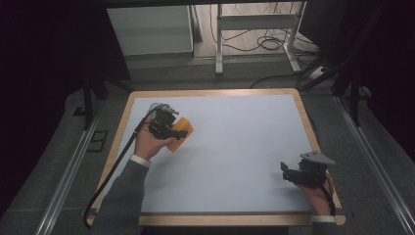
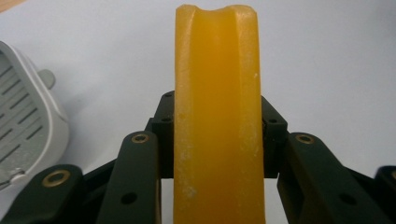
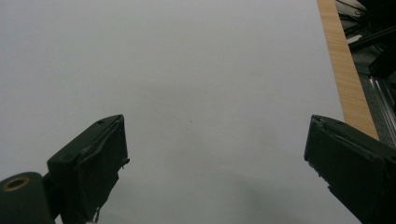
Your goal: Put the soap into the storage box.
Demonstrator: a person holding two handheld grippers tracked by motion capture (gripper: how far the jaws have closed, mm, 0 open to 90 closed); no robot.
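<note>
The left gripper (image 1: 169, 128), held over the table's (image 1: 235, 147) far-left part, clamps an orange-yellow block (image 2: 217, 116) on edge; a grey slotted object (image 2: 23, 121) lies beside it. The right gripper (image 3: 215, 172) hovers near the right edge, jaws spread wide.

The right gripper (image 3: 215, 172) holds its 2 black jaws wide apart over the pale table (image 3: 187, 70), whose wooden edge (image 3: 345, 79) runs at right.

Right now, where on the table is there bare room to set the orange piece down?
The whole middle and far right of the white mat lie bare, between the left gripper with its orange piece and the open right gripper. Only the near-left corner is crowded: a grey slotted thing sits beside the piece.
</note>
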